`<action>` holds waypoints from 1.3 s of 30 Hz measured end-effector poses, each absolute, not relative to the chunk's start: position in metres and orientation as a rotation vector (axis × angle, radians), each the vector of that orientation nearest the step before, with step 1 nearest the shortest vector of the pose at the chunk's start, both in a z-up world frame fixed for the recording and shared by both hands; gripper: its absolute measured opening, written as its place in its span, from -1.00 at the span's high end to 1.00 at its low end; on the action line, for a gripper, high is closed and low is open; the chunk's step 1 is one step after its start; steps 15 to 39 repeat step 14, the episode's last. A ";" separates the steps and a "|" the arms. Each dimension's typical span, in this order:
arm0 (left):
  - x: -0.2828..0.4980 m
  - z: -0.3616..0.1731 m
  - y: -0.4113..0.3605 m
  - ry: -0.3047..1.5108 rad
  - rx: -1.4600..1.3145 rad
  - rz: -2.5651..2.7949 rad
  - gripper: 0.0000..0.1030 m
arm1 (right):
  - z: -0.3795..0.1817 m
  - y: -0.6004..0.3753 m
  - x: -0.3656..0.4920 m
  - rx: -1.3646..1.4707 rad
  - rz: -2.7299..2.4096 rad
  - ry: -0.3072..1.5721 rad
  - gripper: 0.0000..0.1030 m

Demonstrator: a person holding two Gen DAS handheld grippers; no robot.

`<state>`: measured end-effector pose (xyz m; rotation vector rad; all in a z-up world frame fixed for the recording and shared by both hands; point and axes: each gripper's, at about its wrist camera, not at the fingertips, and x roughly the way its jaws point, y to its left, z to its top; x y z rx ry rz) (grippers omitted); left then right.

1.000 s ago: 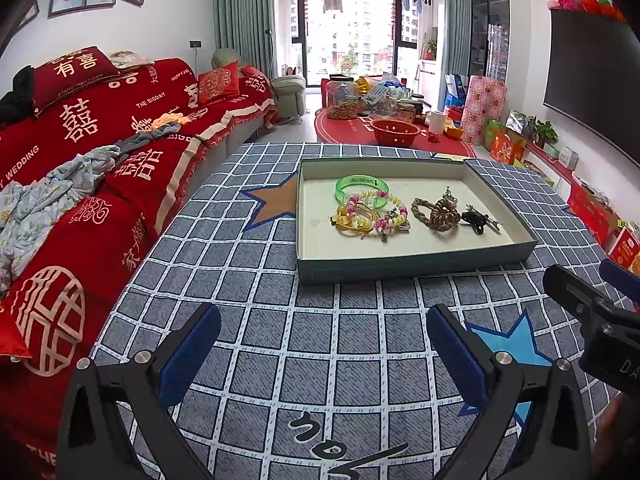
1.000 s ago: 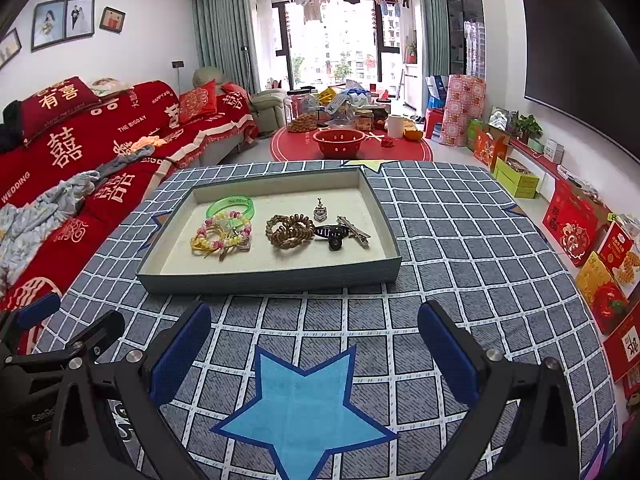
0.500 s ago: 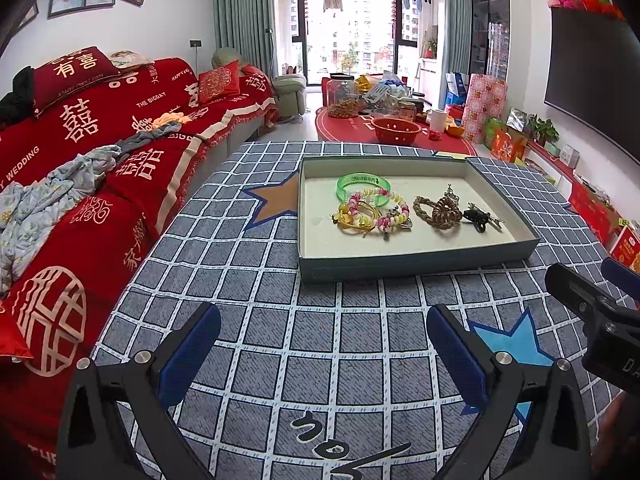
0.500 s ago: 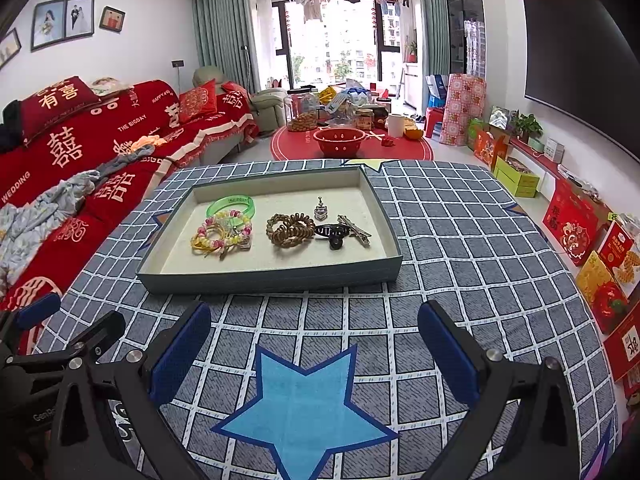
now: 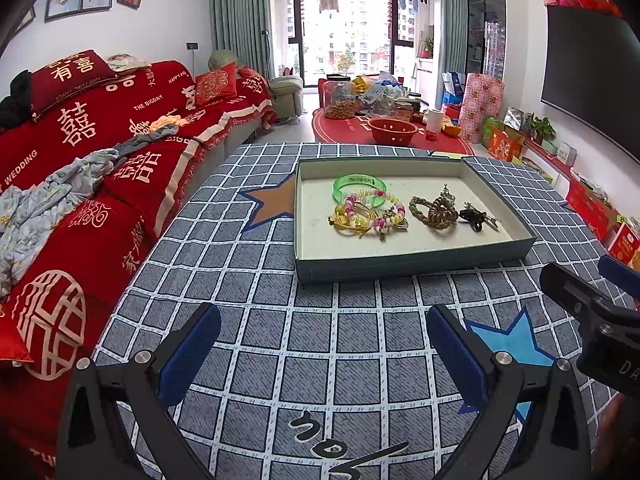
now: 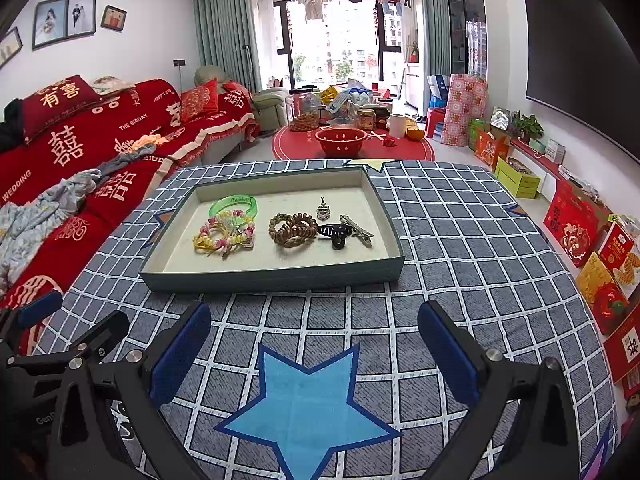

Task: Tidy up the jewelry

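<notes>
Two handheld grippers hover, empty and spread wide, over a table draped in a grey checked cloth with star motifs, short of the shallow grey-green tray that holds the jewelry. The tray sits dead ahead of the right gripper and ahead and slightly to the right of the left gripper, its long side running crosswise to both pairs of fingers. Inside, a green bangle touches a tangle of pastel beaded bracelets at the left end; brown coiled bands lie mid-tray, with a small silver charm behind them and a black clip beside a metal hair clip to the right. The right gripper looks better placed for the clips and coils, the left for the bracelets, though neither is close. Beyond the table, a living room: a sofa under a red cover, a red round rug crowded with jars and a red colander, a balcony window, a wall-mounted screen.
</notes>
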<state>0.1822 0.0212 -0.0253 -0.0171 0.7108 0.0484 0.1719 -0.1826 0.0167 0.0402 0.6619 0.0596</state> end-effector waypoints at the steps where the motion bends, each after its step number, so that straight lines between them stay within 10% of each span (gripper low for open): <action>1: 0.183 -0.025 0.021 0.711 -0.017 0.048 -1.00 | 0.016 -0.183 0.173 0.041 0.060 0.662 -0.99; 39: 0.184 -0.024 0.015 0.708 -0.015 0.044 -1.00 | 0.018 -0.182 0.170 0.043 0.060 0.665 -0.99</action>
